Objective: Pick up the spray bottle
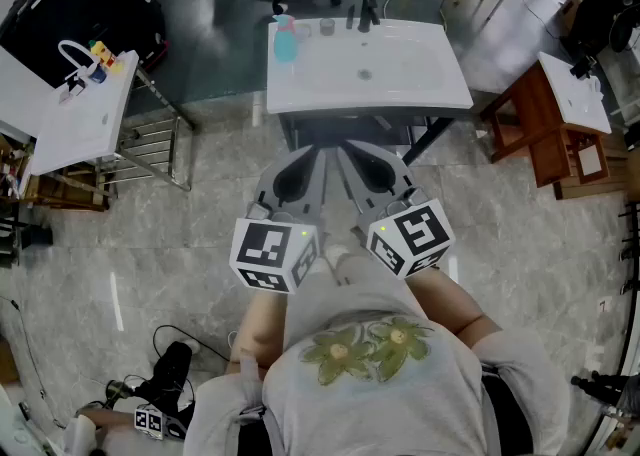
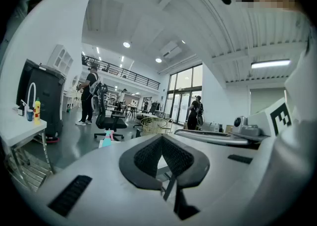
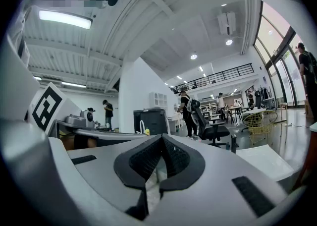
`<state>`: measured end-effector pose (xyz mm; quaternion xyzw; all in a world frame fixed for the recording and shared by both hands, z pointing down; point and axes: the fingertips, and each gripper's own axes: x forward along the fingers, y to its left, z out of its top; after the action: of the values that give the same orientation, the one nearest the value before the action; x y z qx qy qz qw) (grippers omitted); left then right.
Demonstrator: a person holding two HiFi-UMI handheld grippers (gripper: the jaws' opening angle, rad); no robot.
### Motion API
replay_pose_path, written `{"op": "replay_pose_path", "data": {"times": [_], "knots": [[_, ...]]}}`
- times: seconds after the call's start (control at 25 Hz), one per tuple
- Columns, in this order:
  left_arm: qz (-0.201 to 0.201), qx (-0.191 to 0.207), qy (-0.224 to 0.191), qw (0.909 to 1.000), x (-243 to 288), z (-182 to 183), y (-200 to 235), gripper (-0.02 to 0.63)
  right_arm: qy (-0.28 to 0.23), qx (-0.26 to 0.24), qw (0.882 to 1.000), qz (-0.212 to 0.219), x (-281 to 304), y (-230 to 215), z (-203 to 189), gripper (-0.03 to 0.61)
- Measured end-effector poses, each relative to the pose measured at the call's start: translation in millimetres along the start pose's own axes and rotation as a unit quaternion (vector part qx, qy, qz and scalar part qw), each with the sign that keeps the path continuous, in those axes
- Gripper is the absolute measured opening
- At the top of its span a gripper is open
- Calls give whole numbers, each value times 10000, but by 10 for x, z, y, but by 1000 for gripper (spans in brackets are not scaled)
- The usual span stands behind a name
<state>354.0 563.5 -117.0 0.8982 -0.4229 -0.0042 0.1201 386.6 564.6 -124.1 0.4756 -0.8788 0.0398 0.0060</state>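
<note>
L gripper & R gripper closed, empty; spray bottle on sink ahead.

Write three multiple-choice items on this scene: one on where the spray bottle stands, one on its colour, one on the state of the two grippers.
1. Where does the spray bottle stand?
A. on the floor
B. at a far corner of the white sink top
C. between one gripper's jaws

2. What colour is its body?
A. red
B. black
C. teal

3. How are the left gripper and the right gripper?
A. both shut and empty
B. both wide open
C. the left one shut on the bottle

Right letters:
1 B: the head view shows it at the sink top's far left corner, well away from both grippers.
2 C: the body is teal, with a pink head.
3 A: in each gripper view the pads meet with nothing between them.
</note>
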Motion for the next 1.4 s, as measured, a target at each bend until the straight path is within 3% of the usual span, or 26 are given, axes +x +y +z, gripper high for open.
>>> {"op": "replay_pose_path", "data": {"times": [0.28,0.64,0.96,1.16,1.28,1.4], "knots": [[-12,67,-44,10000,-227,-32,159,6,-212,71,9996,144,107,221,-5,23],[19,-172,-5,9999,-261,-53,610,6,-259,289,9989,247,395,225,-54,25],[173,-413,47,9990,-150,-94,994,6,21,129,9993,348,762,85,-94,25],[195,-360,108,9991,101,-82,1112,6,216,41,9987,470,1014,-9,-172,28],[242,-298,178,9991,285,-65,1244,6,368,91,9975,595,1232,-109,-254,97],[279,-257,224,9990,463,-24,1365,6,472,125,9972,563,1454,-287,-308,101]]}}
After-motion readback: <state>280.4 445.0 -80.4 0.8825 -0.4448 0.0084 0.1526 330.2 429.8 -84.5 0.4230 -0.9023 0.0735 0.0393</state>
